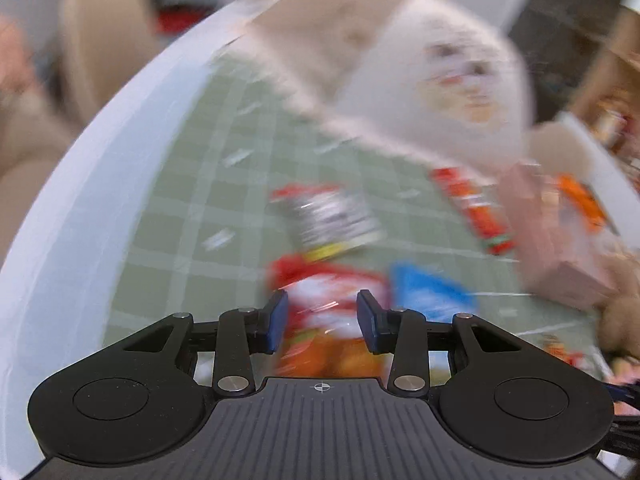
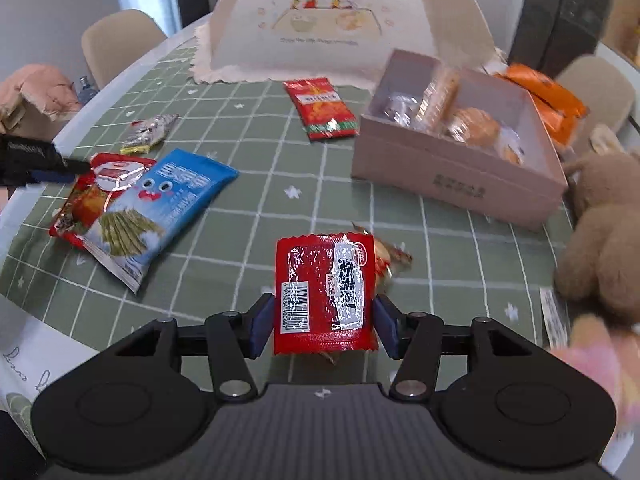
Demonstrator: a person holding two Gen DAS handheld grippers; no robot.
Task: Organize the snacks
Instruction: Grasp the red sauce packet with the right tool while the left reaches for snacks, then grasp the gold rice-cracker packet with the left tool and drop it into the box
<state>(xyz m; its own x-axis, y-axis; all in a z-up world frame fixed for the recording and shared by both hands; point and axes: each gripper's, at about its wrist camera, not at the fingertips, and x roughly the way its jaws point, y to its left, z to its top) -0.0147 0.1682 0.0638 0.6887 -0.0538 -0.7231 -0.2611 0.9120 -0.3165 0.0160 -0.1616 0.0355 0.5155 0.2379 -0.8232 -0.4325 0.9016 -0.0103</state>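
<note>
My right gripper is open, its pads on either side of a red snack packet lying barcode-up on the green checked tablecloth. A pink box holding several wrapped snacks stands ahead to the right. My left gripper is open above a red and orange chip bag; this view is motion-blurred. A blue bag overlaps that red bag in the right wrist view, where the left gripper's tip shows at the left edge. A red packet and a silver packet lie farther back.
A white mesh food cover stands at the back of the table. A brown plush toy sits at the right. Orange packets lie behind the box. Beige chairs stand beyond the table's white edge.
</note>
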